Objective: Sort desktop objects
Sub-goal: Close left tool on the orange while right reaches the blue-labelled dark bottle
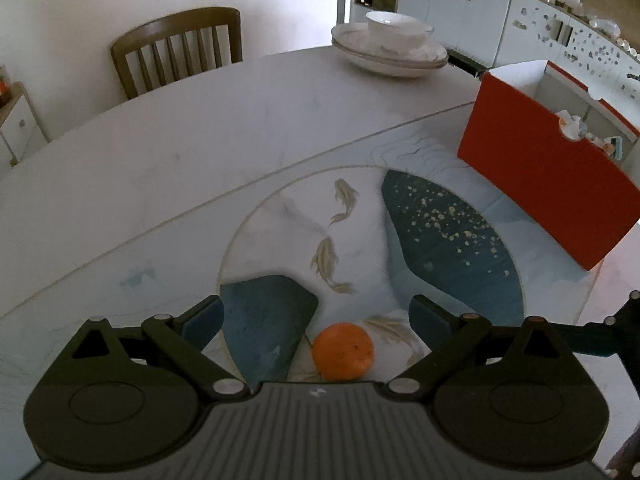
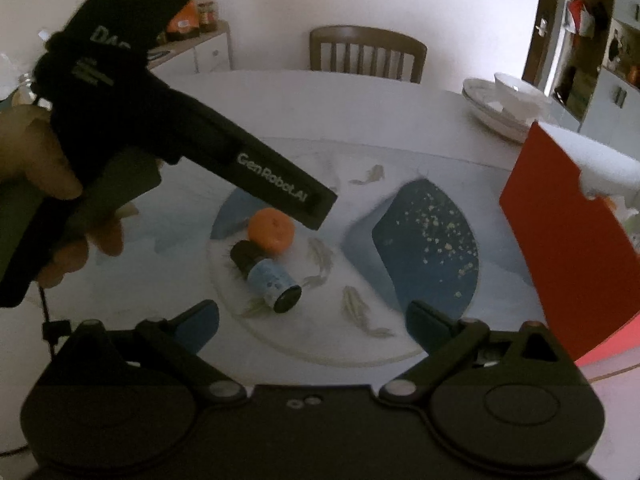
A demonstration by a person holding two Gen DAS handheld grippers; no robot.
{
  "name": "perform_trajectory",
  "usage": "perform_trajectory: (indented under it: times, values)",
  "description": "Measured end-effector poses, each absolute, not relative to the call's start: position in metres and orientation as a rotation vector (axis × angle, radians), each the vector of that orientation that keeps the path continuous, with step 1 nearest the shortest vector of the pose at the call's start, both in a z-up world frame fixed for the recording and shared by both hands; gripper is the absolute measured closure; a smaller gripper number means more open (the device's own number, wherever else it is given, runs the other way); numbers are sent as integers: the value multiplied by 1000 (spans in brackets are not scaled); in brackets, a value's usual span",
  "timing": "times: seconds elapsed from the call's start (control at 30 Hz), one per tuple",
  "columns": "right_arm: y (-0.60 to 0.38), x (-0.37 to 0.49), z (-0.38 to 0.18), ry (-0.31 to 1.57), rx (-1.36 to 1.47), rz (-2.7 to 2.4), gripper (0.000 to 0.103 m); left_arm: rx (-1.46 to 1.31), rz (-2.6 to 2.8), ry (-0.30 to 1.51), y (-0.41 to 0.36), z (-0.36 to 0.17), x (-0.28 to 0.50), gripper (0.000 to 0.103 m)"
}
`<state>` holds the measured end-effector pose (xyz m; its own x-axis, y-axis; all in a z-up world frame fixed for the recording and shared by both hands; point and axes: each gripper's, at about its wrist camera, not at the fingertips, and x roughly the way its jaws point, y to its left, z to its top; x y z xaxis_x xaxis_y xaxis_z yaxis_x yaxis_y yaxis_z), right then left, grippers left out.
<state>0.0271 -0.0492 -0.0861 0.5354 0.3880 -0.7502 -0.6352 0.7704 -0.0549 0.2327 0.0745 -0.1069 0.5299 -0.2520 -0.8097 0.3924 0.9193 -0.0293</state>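
Observation:
An orange fruit (image 1: pixel 343 351) lies on the painted round centre of the table (image 1: pixel 160 128), just below and between my open left gripper's (image 1: pixel 316 320) fingers, not held. In the right wrist view the orange (image 2: pixel 271 230) sits beside a small dark bottle with a blue label (image 2: pixel 269 276), lying on its side. My right gripper (image 2: pixel 312 322) is open and empty, hovering short of the bottle. The left gripper body (image 2: pixel 168 128) hangs over the orange in that view. A red open box (image 1: pixel 548 184) with items inside stands at the right and also shows in the right wrist view (image 2: pixel 568 240).
Stacked white plates with a cup (image 1: pixel 390 46) sit at the table's far edge. A wooden chair (image 1: pixel 178 50) stands behind the table. White cabinets (image 1: pixel 460 4) line the back right. A low cabinet with jars (image 2: pixel 196 40) is at the far left.

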Motion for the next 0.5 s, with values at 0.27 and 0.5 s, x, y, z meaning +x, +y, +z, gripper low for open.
perform_trajectory:
  times: [0.27, 0.5]
  values:
    - [-37, 38, -100, 813, -347, 613, 6, 156, -406, 958, 76, -120, 237, 4]
    - [-27, 45, -107, 814, -370, 630, 10, 142, -422, 968, 78, -127, 238, 4]
